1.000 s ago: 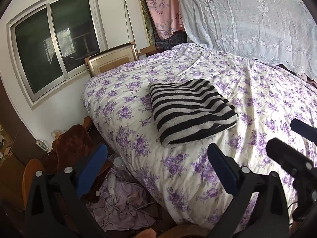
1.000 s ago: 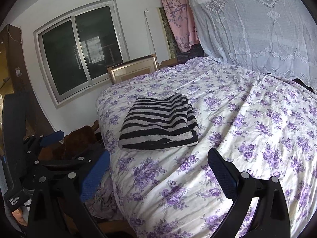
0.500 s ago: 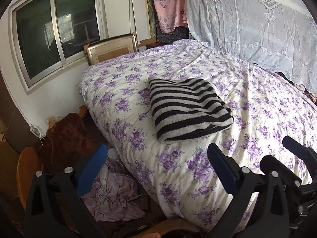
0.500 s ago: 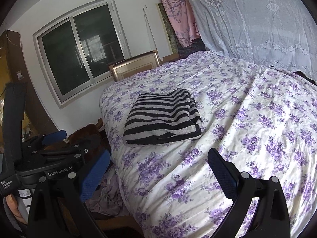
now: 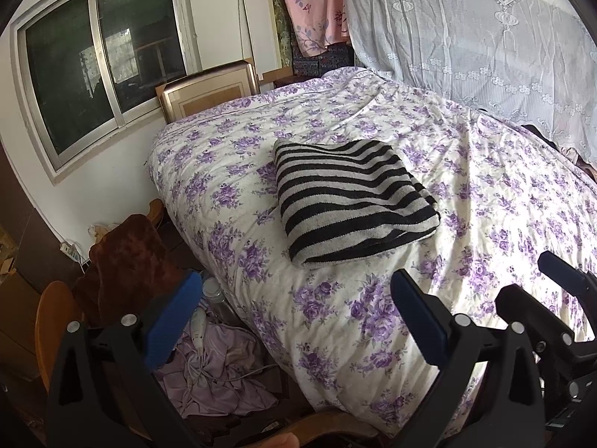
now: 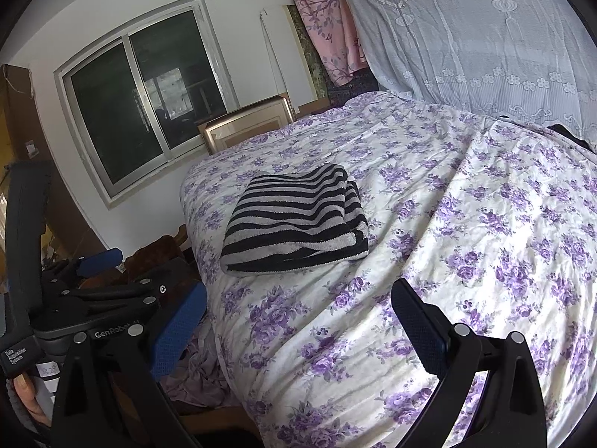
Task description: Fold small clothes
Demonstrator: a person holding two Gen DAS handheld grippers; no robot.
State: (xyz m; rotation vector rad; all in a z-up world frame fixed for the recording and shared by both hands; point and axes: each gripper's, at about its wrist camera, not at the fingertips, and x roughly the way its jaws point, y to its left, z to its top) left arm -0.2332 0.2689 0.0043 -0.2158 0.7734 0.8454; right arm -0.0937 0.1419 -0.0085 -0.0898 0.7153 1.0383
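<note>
A black-and-white striped garment [image 5: 350, 201] [image 6: 298, 220] lies folded into a neat rectangle on the purple-flowered bedspread [image 5: 485, 194] [image 6: 485, 224], near the bed's left corner. My left gripper [image 5: 294, 321] is open and empty, held back from the bed's front edge, well short of the garment. My right gripper [image 6: 298, 321] is likewise open and empty above the bedspread's near part. The right gripper shows at the lower right of the left wrist view [image 5: 552, 298], and the left gripper at the lower left of the right wrist view [image 6: 93, 272].
A window [image 5: 100, 74] fills the wall on the left. A framed panel [image 5: 209, 89] leans at the bed's far corner. A lace curtain [image 5: 466, 37] hangs behind the bed. Beside the bed on the floor lie a brown cloth [image 5: 130, 257] and a crumpled lilac cloth [image 5: 220, 380].
Both grippers have drawn back and up from the bed, so the folded garment sits farther off in both views. The garment itself has not moved.
</note>
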